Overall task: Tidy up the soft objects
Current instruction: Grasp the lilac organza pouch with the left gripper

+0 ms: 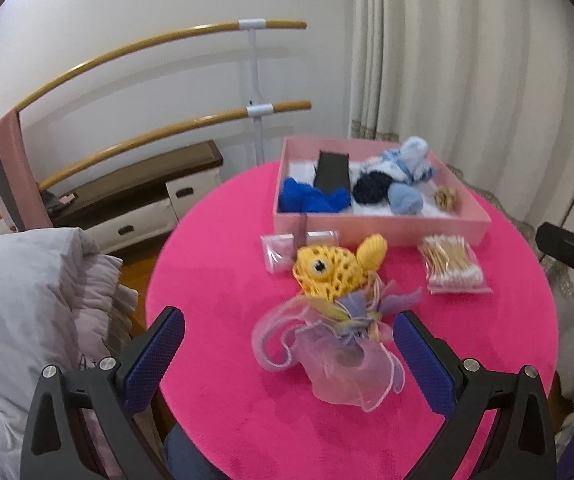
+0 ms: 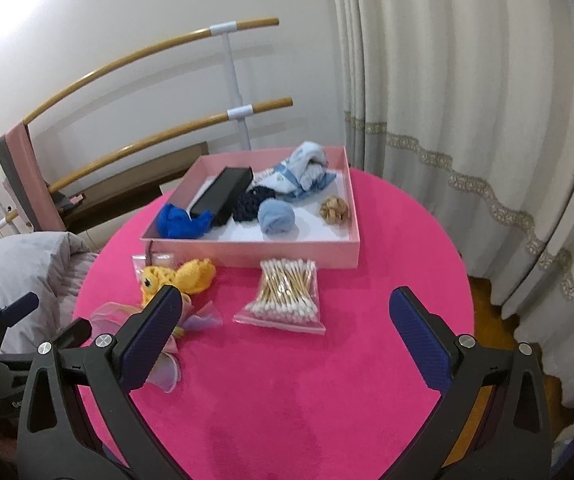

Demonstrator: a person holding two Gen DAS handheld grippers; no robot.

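Note:
A pink shallow box (image 1: 383, 229) (image 2: 255, 249) sits at the far side of the round pink table (image 1: 247, 420) (image 2: 287, 400). It holds blue cloths, a dark yarn ball, a black case and a tan knot. In front of it lie a yellow crochet fish (image 1: 331, 266) (image 2: 179, 274) and a sheer pink organza bag (image 1: 327, 360) (image 2: 115, 312). My left gripper (image 1: 289, 332) is open, its fingers either side of the organza bag. My right gripper (image 2: 285, 312) is open over bare tabletop, just short of a bag of cotton swabs (image 2: 287, 296) (image 1: 453, 266).
A small clear packet (image 1: 283, 250) (image 2: 155, 259) lies left of the fish. A grey padded bedding heap (image 1: 27, 312) is off the table's left edge, with wooden rails (image 1: 167, 40) and a low cabinet (image 1: 139, 200) behind. Curtains (image 2: 467, 120) hang on the right.

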